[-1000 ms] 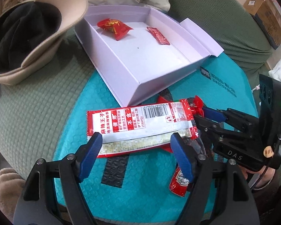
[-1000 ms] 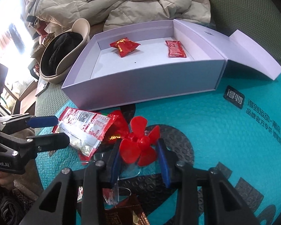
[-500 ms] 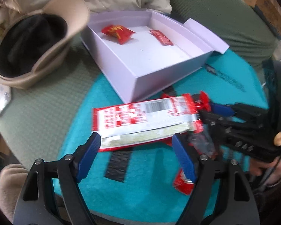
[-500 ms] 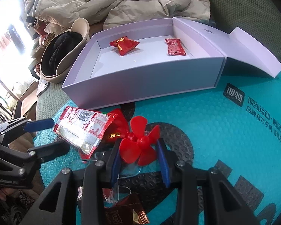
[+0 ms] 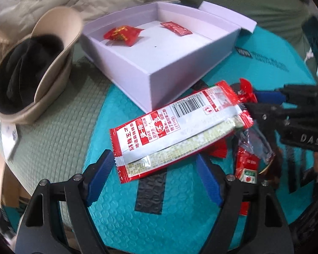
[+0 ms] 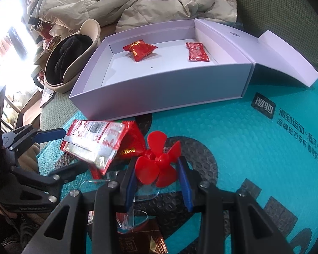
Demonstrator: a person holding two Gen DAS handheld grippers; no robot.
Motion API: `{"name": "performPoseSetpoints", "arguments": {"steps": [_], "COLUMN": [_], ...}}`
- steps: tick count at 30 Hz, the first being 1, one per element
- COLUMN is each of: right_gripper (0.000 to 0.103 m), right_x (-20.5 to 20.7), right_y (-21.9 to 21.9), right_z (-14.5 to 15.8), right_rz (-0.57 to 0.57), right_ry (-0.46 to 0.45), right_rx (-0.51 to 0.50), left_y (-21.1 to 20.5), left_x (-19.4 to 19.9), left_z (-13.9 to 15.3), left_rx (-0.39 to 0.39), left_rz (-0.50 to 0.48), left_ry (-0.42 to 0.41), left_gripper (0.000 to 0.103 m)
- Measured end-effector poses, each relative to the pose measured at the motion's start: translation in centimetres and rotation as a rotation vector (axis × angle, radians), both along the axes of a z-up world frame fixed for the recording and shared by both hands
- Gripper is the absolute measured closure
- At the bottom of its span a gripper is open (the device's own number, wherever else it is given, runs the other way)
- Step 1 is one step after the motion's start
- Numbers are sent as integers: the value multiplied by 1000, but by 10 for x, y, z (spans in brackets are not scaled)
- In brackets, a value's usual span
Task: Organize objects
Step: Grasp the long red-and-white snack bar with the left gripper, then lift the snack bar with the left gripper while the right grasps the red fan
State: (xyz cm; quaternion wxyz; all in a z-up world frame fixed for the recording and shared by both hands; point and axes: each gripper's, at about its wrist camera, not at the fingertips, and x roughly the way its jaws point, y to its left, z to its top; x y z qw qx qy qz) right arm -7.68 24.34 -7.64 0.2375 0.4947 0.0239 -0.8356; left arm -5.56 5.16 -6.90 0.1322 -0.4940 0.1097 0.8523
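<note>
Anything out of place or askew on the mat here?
Yes. The long red-and-white packet lies skewed across a small pile of red wrappers instead of flat, and a red plastic propeller sits among the snacks. The two packets in the white box look tidy.

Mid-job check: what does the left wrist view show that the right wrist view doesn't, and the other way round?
Only the left wrist view: a small red ketchup-style sachet beside the right claw.
Only the right wrist view: the red plastic propeller between that claw's blue pads, and a dark brown foil packet below.
Both: the open white cardboard box holding two red wrapped snacks, the long red-and-white snack packet, the beige hat, the teal bubble mailer.
</note>
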Motion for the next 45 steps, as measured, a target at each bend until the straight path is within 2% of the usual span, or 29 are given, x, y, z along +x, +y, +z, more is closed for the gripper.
{"name": "performPoseSetpoints", "arguments": {"steps": [3,4,5,6,8,10,11,12,13,14,15,16,21,25,26,33,35,38,41,45], "right_gripper": [66,66,66,66,67,68,68,69,71,72,83,82,82,82,82,82,82,81,63,57], "right_x": [0,-1,-1,-1,-1,-1,-1,-1,0,0,0,0,5,13,15,24,25,25,21,16], "right_y": [-1,-1,-1,0,0,0,0,0,1,1,2,3,3,-1,-3,-20,-26,-34,-39,-38], "right_z": [0,-1,-1,-1,-1,-1,-1,-1,0,1,2,3,9,16,17,19,18,18,15,12], "right_rz": [-1,-1,-2,-2,0,0,0,0,-1,-3,-6,-8,-4,23,33,90,100,109,111,94], "right_ry": [3,1,0,-1,0,1,2,4,5,5,5,5,22,33,30,13,19,38,19,15], "right_rx": [8,10,8,8,10,11,14,16,15,10,6,4,-3,-11,-19,-25,-3,47,71,68], "left_y": [6,7,8,9,11,13,13,13,8,3,-2,-9,-21,-30,-32,-44,-46,-47,-40,-28], "left_x": [2,1,0,1,3,4,6,6,8,7,6,3,7,11,14,22,21,16,11,5], "left_z": [2,3,3,3,4,5,6,8,15,20,23,25,27,29,29,29,28,27,26,24], "left_rx": [-31,-37,-31,-19,-22,-38,-48,-54,-48,-14,31,81,125,259,266,239,203,204,195,184], "left_rz": [-36,-39,-55,-69,-81,-89,-85,-73,-36,-15,-6,7,27,22,27,57,67,56,9,-62], "left_ry": [43,54,61,60,73,94,107,128,167,165,140,107,70,-26,-32,-70,-61,-47,-25,-28], "left_gripper": [26,29,33,42,48,63,67,77,81,83,83,83,84,89,89,89,89,89,88,85]}}
